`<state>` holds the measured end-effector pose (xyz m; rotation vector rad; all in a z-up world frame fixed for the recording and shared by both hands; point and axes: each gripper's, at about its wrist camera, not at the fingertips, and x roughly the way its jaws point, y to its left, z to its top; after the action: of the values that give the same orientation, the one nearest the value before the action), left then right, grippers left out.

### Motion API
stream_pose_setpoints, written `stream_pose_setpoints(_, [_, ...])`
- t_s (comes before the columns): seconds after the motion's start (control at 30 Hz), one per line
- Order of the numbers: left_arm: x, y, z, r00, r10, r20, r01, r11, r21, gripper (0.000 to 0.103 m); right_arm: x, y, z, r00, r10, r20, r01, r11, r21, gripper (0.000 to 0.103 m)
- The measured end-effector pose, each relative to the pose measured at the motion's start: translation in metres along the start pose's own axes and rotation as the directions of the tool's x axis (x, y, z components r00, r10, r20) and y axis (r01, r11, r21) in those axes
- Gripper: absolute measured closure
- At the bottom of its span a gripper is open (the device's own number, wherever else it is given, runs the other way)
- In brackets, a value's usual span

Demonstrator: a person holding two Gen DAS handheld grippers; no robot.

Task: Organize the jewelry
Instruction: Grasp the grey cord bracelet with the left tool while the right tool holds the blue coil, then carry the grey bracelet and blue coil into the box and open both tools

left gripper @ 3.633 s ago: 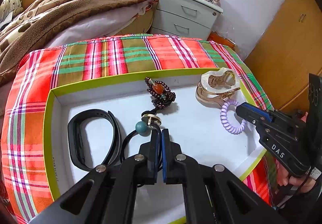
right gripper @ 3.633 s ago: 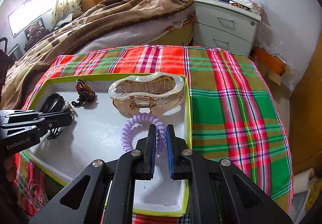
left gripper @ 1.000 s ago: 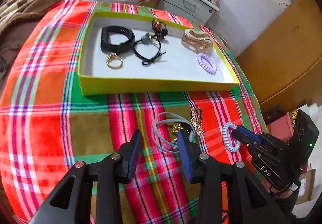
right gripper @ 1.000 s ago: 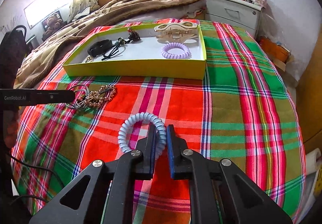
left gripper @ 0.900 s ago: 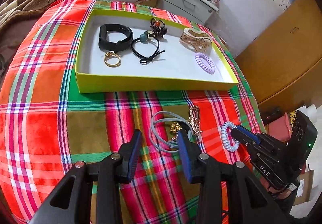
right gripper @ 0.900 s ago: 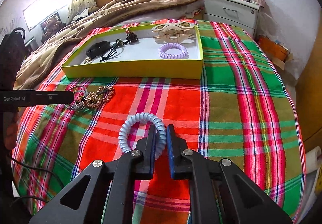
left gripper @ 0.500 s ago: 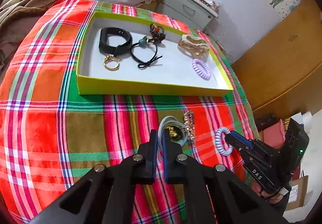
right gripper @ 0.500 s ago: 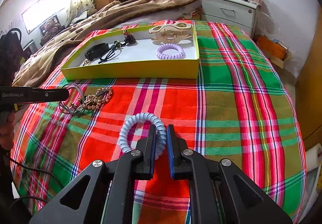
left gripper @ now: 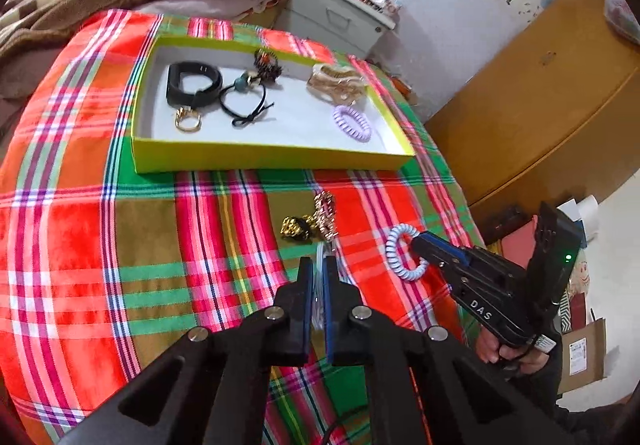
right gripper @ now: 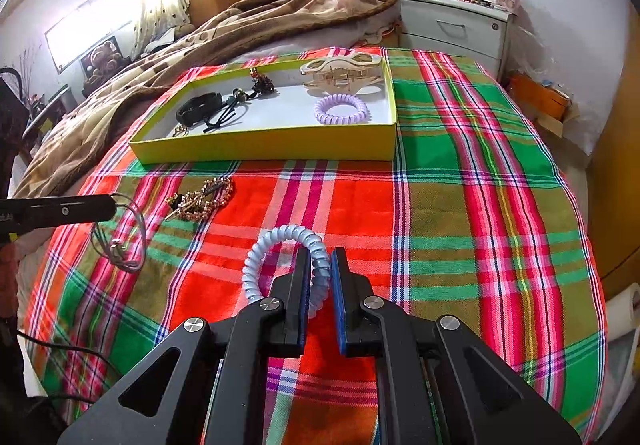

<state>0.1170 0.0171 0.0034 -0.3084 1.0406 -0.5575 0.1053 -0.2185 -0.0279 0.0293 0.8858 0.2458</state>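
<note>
My left tongs (right gripper: 110,207) pinch the thin grey loops (right gripper: 120,241), dangling off the surface; right tongs (right gripper: 320,277) pinch the blue coil tie (right gripper: 276,245). Risk: loops slip out before the yellow tray (right gripper: 264,145) (minimal bite).

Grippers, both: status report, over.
Left gripper shut on grey wire hoops, lifted. Right gripper shut on pale blue coil tie. Gold pieces lie before yellow tray.

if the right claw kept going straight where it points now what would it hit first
Likely the plaid cloth just past the pale blue coil tie that the right claw is shut on. It points down at bare cloth, short of the yellow box; depth is hard to judge.
</note>
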Motion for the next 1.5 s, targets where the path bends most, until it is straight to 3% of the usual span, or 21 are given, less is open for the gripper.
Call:
stream_pose_setpoints(0.7, [-0.028,0.003,0.022,0.995,0.044,0.094,-0.046,0.999,0.019,0.098,-0.021,0.009,0.018,0.997,0.023,0.076,-0.023,1.000,0.008,0.093])
stream_pose_setpoints(1.1, [-0.033,0.007,0.053,0.988,0.056,0.142,-0.061,0.998,0.033,0.098,-0.015,0.019,0.056,0.993,0.034,0.114,-0.032,0.999,-0.019,0.093])
stream_pose_setpoints(1.5, [-0.023,0.019,0.085,0.987,0.067,0.149,-0.073,0.997,0.037,0.098,0.017,0.028,0.101,0.994,0.037,0.104,-0.033,0.999,-0.041,0.093])
